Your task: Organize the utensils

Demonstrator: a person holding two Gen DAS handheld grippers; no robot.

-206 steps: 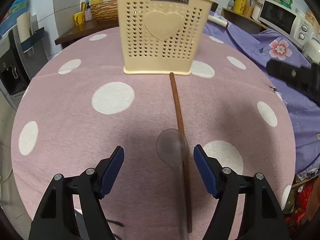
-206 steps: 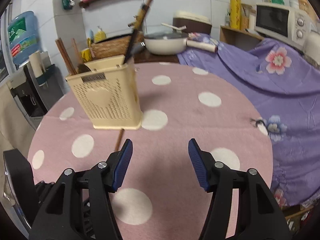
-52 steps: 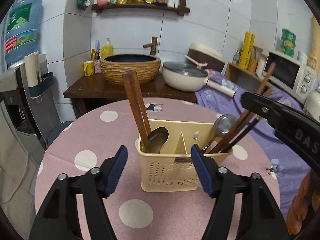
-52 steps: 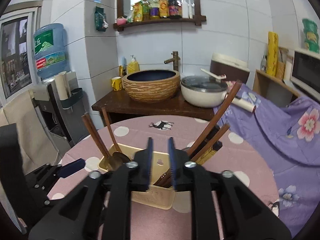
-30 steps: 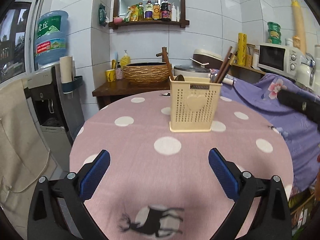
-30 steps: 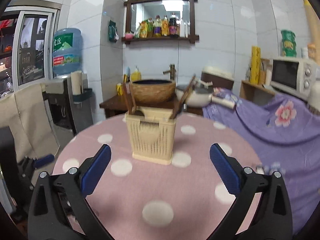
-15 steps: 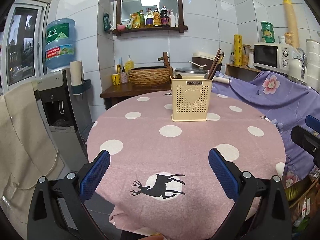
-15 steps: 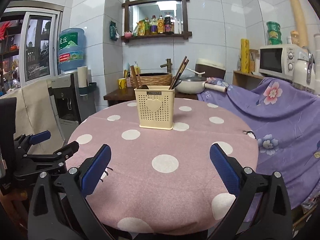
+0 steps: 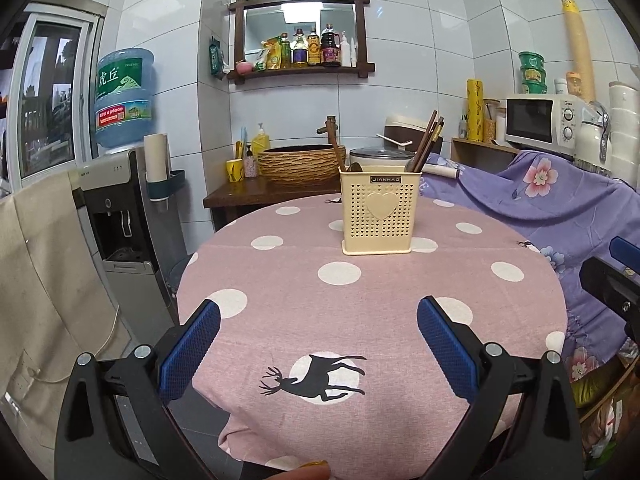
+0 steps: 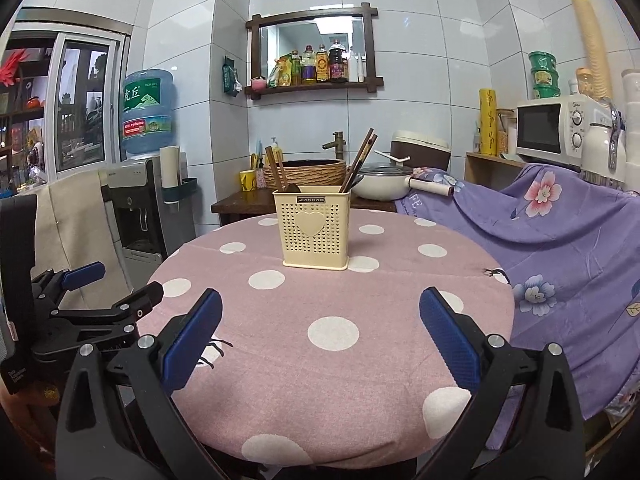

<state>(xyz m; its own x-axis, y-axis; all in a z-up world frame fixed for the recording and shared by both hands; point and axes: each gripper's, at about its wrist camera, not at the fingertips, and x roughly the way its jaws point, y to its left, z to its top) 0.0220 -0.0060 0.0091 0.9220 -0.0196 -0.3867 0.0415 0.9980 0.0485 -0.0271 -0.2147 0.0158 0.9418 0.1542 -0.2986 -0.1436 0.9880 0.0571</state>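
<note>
A cream perforated utensil holder [image 9: 379, 215] with a heart on its front stands upright on the pink polka-dot table [image 9: 304, 292]; it also shows in the right wrist view [image 10: 316, 228]. Wooden chopsticks [image 10: 361, 160] and a spoon [image 9: 353, 167] stand inside it. My left gripper [image 9: 318, 340] is wide open and empty, held back at the table's near edge. My right gripper [image 10: 320, 332] is wide open and empty, also well short of the holder. The left gripper also shows at the left of the right wrist view [image 10: 96, 292].
A water dispenser [image 9: 120, 216] stands left of the table. A purple floral cloth [image 10: 560, 240] covers the furniture on the right. A woven basin [image 9: 300, 162], a pot [image 10: 384, 186] and a microwave [image 10: 560, 130] sit behind.
Both grippers have pulled back from the holder, which looks smaller and farther. Earlier the spoon and chopstick lay on the table; now they stand in the holder. Both jaws stay wide open.
</note>
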